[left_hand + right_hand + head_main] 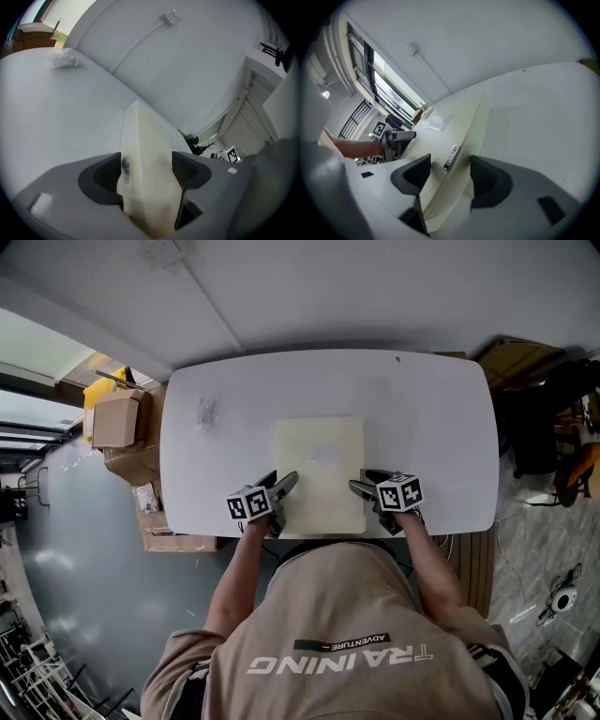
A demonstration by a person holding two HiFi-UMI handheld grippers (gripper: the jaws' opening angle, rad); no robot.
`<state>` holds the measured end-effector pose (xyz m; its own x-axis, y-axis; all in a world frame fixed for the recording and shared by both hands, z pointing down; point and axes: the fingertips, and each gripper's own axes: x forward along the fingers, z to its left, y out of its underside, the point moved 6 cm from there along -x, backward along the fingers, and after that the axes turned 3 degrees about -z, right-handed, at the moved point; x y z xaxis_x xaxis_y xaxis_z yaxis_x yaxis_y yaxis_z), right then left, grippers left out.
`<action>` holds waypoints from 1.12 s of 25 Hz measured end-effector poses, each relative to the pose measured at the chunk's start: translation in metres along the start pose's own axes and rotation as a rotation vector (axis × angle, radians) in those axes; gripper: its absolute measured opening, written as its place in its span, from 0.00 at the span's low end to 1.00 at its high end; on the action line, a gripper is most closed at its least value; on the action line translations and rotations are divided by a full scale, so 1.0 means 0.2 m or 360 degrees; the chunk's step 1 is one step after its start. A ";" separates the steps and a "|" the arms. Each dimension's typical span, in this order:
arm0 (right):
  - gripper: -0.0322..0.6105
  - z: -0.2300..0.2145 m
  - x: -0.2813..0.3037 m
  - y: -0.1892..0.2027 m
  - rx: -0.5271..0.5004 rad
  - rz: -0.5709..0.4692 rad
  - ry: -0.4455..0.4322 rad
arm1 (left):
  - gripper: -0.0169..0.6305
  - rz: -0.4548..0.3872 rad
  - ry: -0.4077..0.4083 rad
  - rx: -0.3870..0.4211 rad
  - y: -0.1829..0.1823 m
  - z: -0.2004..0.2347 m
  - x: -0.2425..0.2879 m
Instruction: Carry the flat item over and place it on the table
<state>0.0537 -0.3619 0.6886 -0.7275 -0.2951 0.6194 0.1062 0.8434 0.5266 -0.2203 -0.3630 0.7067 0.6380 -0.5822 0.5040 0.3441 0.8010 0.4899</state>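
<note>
The flat board (321, 470) is pale cream, thin and rectangular, over the near middle of the white table (431, 418), its near edge at the table's front edge. The left gripper (283, 486) clamps its left side and the right gripper (364, 486) its right side (both jaws closed on the rim). Bare table lies all round, with crumpled plastic (203, 412) far left. A small barcode sticker (126, 169) on the rim is unreadable.

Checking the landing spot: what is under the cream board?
The white table shows beside and beyond the cream board; the left tongs and right tongs clamp its side edges. Directly beneath it is covered.
</note>
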 end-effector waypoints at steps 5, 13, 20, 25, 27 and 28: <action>0.45 0.05 -0.06 -0.02 -0.0111 -0.0041 0.0075 | 0.54 -0.0130 -0.0071 0.0148 -0.06 -0.05 -0.10; 0.45 0.26 -0.29 -0.19 -0.0352 -0.0318 0.0068 | 0.50 -0.0605 0.0105 0.0370 -0.30 -0.25 -0.37; 0.43 0.52 -0.55 -0.45 -0.0711 -0.0523 0.0042 | 0.34 -0.0590 0.0266 0.1055 -0.46 -0.72 -0.41; 0.18 0.64 -0.69 -0.59 -0.0804 -0.0697 0.0106 | 0.18 -0.0755 0.0320 0.1237 -0.59 -0.99 -0.42; 0.13 0.68 -0.76 -0.64 -0.0845 -0.0822 0.0137 | 0.07 -0.0787 0.0275 0.1287 -0.62 -1.05 -0.44; 0.12 0.70 -0.80 -0.67 -0.0857 -0.0896 0.0151 | 0.04 -0.0795 0.0246 0.1310 -0.65 -1.07 -0.44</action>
<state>0.0605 -0.3653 0.4370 -0.7112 -0.6709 0.2098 0.0705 0.2289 0.9709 -0.1739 -0.3849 0.4461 0.6529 -0.7567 0.0330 0.0479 0.0848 0.9953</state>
